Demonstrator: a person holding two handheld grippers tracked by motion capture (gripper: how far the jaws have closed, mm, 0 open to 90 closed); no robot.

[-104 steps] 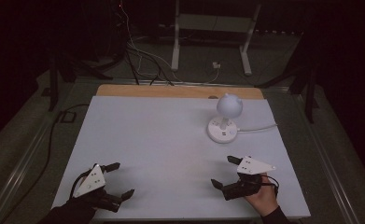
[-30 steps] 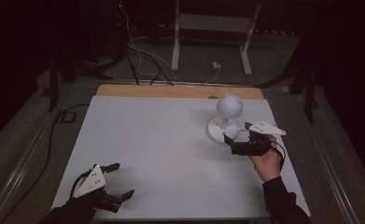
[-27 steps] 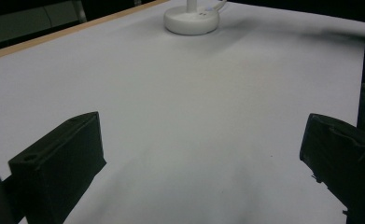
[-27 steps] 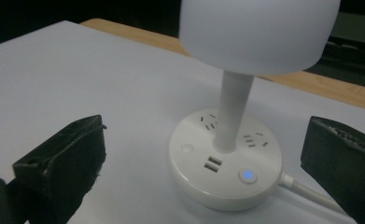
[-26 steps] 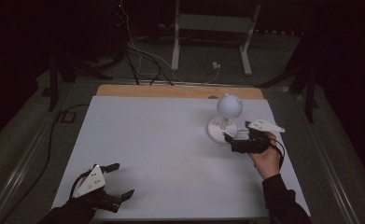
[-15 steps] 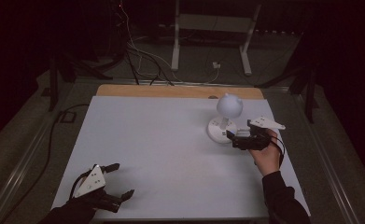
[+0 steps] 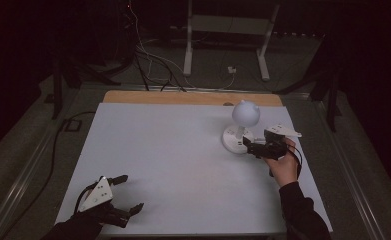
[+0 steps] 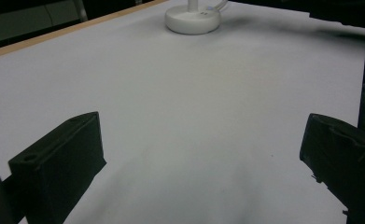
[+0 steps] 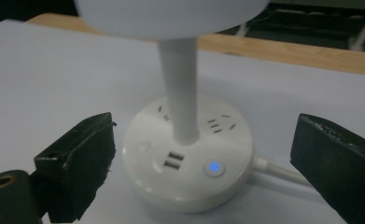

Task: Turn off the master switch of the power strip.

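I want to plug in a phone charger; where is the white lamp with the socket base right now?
In the high view the lamp stands on the table's far right part, just left of the right gripper, whose open jaws flank its round base.

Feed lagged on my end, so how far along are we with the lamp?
Done: the right gripper has come up to the lamp base, fingers either side, just narrowing, not touching. In hand: nothing gripped; the base's button glows blue. Left: any contact with the base. The left gripper rests open at the near table edge.
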